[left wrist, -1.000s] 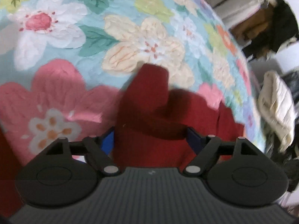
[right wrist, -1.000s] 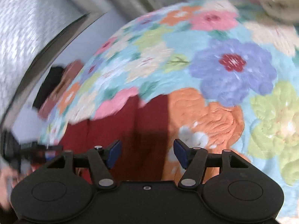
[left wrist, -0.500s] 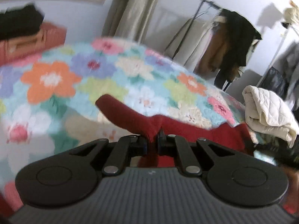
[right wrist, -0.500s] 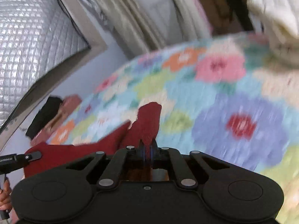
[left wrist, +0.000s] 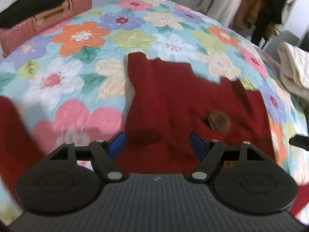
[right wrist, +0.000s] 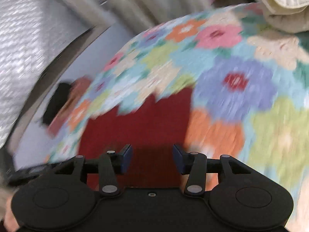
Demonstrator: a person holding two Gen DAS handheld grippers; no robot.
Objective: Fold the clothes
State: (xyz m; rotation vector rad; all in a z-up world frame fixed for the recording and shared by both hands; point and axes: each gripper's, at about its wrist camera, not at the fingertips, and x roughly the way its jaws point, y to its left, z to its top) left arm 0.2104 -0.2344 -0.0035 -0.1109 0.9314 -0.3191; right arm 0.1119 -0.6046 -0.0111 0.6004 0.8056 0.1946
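Red garment (left wrist: 173,100): lying on the flower-print bed quilt (left wrist: 81,36), apparently part-folded with uneven edges and further folds judged outstanding; left claw (left wrist: 157,143) and right claw (right wrist: 152,157) both spread apart, gripping nothing.

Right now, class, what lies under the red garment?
The red garment lies spread on the floral quilt, whose flowers show all around it. The patch of quilt directly beneath is covered, so nothing there can be seen.

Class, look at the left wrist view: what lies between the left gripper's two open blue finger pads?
In the left wrist view, only the red garment shows between the left gripper's pads; it lies spread on the floral quilt.
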